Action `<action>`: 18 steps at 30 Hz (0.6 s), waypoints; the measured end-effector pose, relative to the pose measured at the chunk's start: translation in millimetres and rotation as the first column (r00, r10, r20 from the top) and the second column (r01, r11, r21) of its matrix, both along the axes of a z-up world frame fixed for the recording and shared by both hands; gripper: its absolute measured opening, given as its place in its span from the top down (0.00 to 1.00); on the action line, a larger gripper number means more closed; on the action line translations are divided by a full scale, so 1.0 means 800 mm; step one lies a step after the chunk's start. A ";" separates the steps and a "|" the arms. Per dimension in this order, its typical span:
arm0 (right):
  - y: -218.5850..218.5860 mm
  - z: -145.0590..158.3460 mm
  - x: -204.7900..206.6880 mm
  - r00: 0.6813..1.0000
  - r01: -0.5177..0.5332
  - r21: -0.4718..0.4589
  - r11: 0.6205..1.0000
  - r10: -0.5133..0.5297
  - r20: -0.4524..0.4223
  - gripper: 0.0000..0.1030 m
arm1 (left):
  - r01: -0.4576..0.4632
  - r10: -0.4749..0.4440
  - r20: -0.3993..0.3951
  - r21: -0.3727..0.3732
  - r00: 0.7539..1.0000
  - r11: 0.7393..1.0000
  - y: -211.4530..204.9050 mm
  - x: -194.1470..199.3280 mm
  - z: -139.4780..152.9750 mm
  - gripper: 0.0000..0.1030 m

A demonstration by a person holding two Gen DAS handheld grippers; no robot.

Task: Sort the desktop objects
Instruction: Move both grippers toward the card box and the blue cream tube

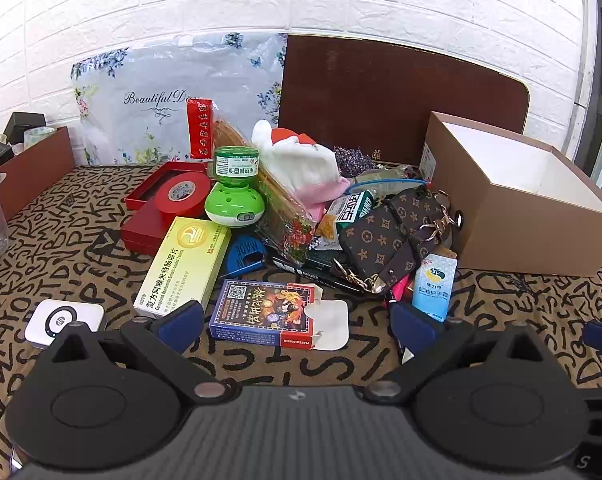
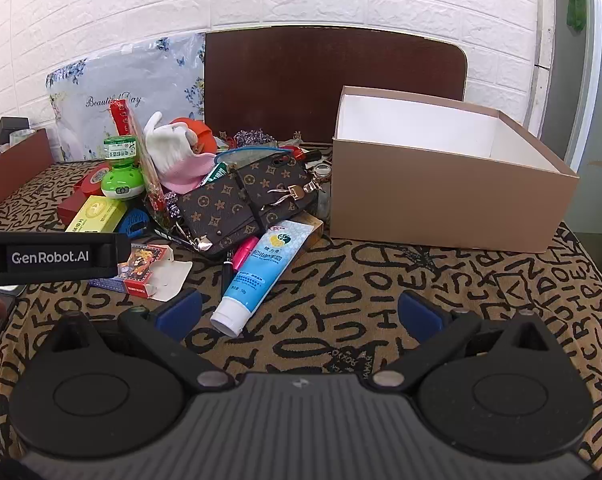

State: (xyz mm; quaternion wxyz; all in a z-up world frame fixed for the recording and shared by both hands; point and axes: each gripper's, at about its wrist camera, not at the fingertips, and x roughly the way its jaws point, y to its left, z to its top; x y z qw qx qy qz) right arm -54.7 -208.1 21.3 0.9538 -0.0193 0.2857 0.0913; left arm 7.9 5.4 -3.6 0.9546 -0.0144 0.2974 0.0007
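A pile of small objects lies on the lettered cloth. My left gripper (image 1: pixel 297 320) is open and empty, its fingers on either side of a blue playing-card box (image 1: pixel 267 314) with an open flap. A yellow medicine box (image 1: pixel 183 266), a green repellent bottle (image 1: pixel 235 188), red tape (image 1: pixel 181 192) and a brown monogram purse (image 1: pixel 393 232) lie behind. My right gripper (image 2: pixel 301 312) is open and empty, just behind a blue-white cream tube (image 2: pixel 261 272). The purse (image 2: pixel 241 204) and card box (image 2: pixel 141 268) show there too.
An open tan cardboard box (image 2: pixel 441 200) with a white inside stands at the right; it also shows in the left wrist view (image 1: pixel 521 236). A white small device (image 1: pixel 63 320) lies front left. A brown tray (image 1: pixel 33 168) stands far left. A dark board (image 2: pixel 333 80) and a floral bag (image 1: pixel 173 100) lean on the wall.
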 end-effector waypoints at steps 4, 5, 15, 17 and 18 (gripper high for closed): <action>0.001 0.001 -0.001 1.000 -0.002 -0.003 1.000 0.002 -0.002 0.02 | -0.001 0.001 -0.001 0.001 1.000 1.000 0.000 0.000 0.000 0.01; 0.001 0.001 -0.001 1.000 -0.002 -0.003 1.000 0.002 -0.001 0.02 | 0.000 0.000 0.000 0.000 1.000 1.000 -0.001 0.000 0.000 0.01; 0.003 0.004 -0.002 1.000 0.001 -0.006 1.000 -0.001 -0.003 0.02 | 0.001 -0.001 0.004 0.002 1.000 1.000 -0.002 -0.002 0.001 0.01; 0.003 0.005 -0.002 1.000 0.002 -0.007 1.000 -0.002 -0.004 0.02 | 0.001 -0.001 0.004 0.003 1.000 1.000 -0.002 -0.002 0.001 0.01; 0.003 0.004 -0.002 1.000 0.004 -0.009 1.000 -0.004 -0.004 0.02 | 0.001 -0.001 0.003 0.003 1.000 1.000 -0.002 -0.002 0.001 0.01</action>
